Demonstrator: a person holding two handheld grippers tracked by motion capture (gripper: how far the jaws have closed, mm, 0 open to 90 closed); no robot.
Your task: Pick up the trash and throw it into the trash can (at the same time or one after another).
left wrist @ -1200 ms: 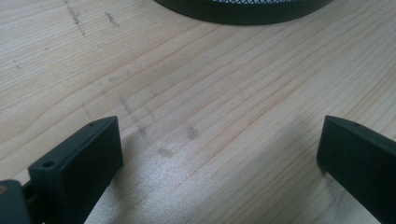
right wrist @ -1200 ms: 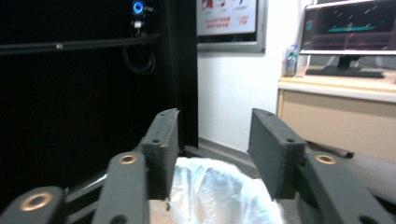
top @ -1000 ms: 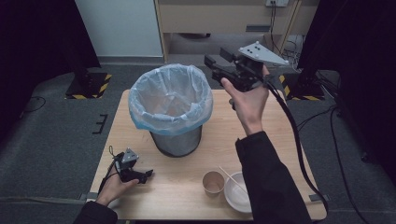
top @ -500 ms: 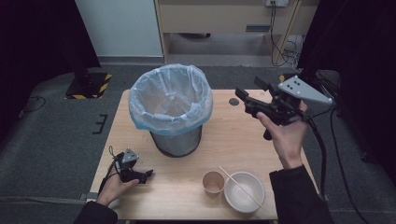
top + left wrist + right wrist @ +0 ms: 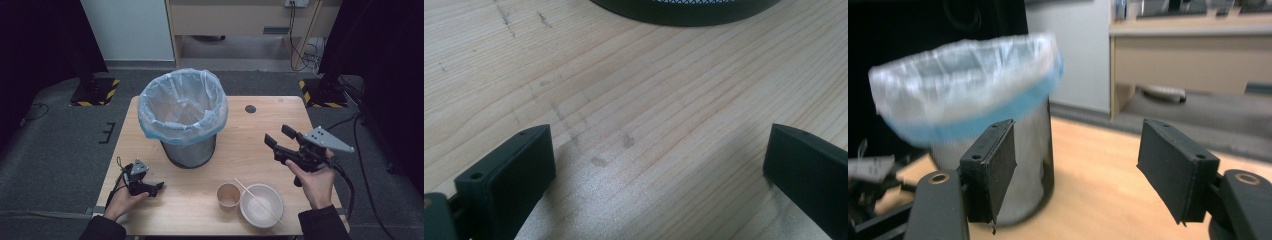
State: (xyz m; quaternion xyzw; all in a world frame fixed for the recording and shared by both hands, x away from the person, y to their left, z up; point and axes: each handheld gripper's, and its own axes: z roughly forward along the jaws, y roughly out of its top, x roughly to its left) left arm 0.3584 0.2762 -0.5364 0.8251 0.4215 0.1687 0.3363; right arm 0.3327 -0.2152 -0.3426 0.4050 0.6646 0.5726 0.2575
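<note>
The bin (image 5: pixel 183 117), lined with a pale blue bag, stands at the middle of the tabletop (image 5: pixel 260 127), and everything else is placed against it. The right tool (image 5: pixel 277 136) hangs in the air to the right of the bin, well apart from it, its jaws wide and bare; they have just been opening and then eased in a little, with nothing between them. In the right gripper view those jaws frame the bin (image 5: pixel 978 115) from the side.

Two things are left on the tabletop in front of the bin, to its right: a paper cup (image 5: pixel 228 195) and, just beside it, a white bowl (image 5: pixel 261 205) with a stick (image 5: pixel 257 201) lying across it. Neither is touched.

The left tool (image 5: pixel 156 187) rests low on the tabletop, in front of the bin and to its left, jaws wide and empty; the left gripper view shows only bare wood (image 5: pixel 649 100) between them and the bin's base (image 5: pixel 684 12) beyond.

My reading: the clearing into the bin is partly done. The free right tool is likely bound for the cup or bowl next.
</note>
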